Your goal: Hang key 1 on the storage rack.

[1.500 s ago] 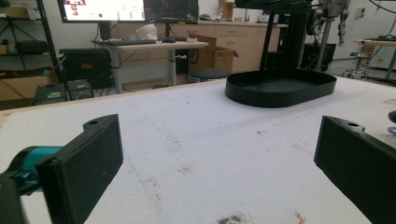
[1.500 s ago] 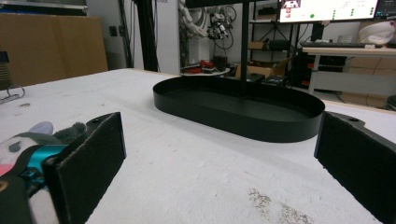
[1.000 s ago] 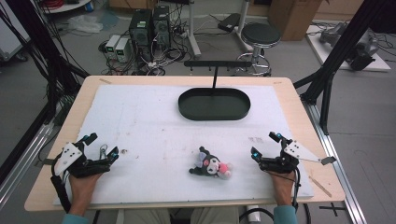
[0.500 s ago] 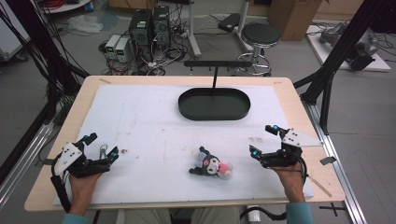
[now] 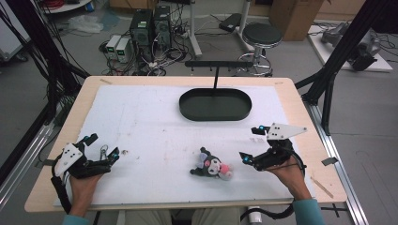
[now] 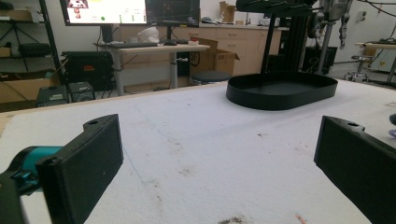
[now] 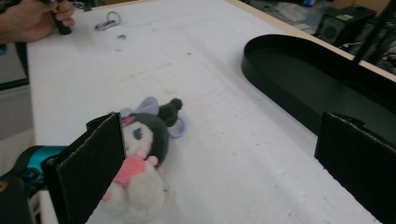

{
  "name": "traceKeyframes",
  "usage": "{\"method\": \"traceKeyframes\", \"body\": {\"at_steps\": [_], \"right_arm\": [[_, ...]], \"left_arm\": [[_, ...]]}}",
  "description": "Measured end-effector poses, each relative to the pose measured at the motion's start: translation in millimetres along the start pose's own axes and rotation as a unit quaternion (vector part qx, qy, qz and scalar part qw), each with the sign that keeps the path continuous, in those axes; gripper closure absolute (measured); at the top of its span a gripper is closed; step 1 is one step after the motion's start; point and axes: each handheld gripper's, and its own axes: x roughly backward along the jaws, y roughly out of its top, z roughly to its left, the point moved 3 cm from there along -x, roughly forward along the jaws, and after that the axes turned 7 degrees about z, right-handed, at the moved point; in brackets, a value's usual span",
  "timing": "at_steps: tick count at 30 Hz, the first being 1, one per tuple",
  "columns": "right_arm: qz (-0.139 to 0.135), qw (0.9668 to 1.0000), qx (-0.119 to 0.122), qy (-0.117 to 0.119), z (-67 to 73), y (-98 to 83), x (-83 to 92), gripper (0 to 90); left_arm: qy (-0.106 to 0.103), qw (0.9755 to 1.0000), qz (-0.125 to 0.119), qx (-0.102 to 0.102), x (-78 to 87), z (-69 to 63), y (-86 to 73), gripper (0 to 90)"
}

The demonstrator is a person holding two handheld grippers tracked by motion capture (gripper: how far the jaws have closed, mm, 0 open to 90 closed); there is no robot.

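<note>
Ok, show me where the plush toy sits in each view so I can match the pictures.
High view: the plush toy lies near the front edge, just left of the right gripper.
Left gripper view: a dark sliver at the right edge may be it; too little to tell.
Right gripper view: it lies at lower left, partly behind one of the fingers.
Shared landmark: the black oval tray.

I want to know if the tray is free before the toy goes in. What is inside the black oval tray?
The black oval tray looks empty: its dark floor shows bare in the high view. The near wall hides a strip of the floor in both gripper views. The plush toy lies on the white mat.
</note>
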Motion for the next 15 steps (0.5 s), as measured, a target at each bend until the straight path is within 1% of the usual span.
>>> {"method": "traceKeyframes", "body": {"at_steps": [4, 5, 6, 8, 12, 13, 14, 15], "right_arm": [[0.023, 0.9997, 0.004, 0.012, 4.7, 1.4, -4.3, 0.8], [0.032, 0.9993, 0.004, 0.016, 6.8, 1.2, -6.0, 0.8], [0.041, 0.999, 0.01, 0.017, 7.8, 0.7, -8.3, 0.8], [0.066, 0.9975, 0.016, 0.022, 11.1, -1.0, -13.5, 0.8], [0.113, 0.9923, 0.037, 0.033, 18.9, -4.6, -24.5, 0.9], [0.121, 0.991, 0.045, 0.038, 20.7, -5.1, -27.2, 0.9], [0.127, 0.99, 0.05, 0.036, 22.3, -5.6, -29.2, 0.9], [0.134, 0.9889, 0.052, 0.039, 23.5, -6.1, -30.8, 0.9]], "left_arm": [[0.0, 1.0, 0.0, 0.0, 0.0, 0.3, 0.0, 1.7], [0.0, 1.0, 0.0, 0.0, 0.0, 0.3, 0.0, 1.7], [0.0, 1.0, 0.0, 0.001, 0.0, 0.4, 0.0, 1.7], [0.0, 1.0, -0.001, 0.001, -0.1, 0.4, 0.0, 1.7], [0.001, 1.0, 0.0, 0.001, -0.1, 0.3, 0.0, 1.7], [0.001, 1.0, 0.0, 0.001, -0.1, 0.2, 0.0, 1.7], [0.001, 1.0, 0.0, 0.002, -0.2, 0.0, 0.0, 1.7], [0.0, 1.0, 0.0, 0.002, -0.1, 0.0, 0.0, 1.7]]}}
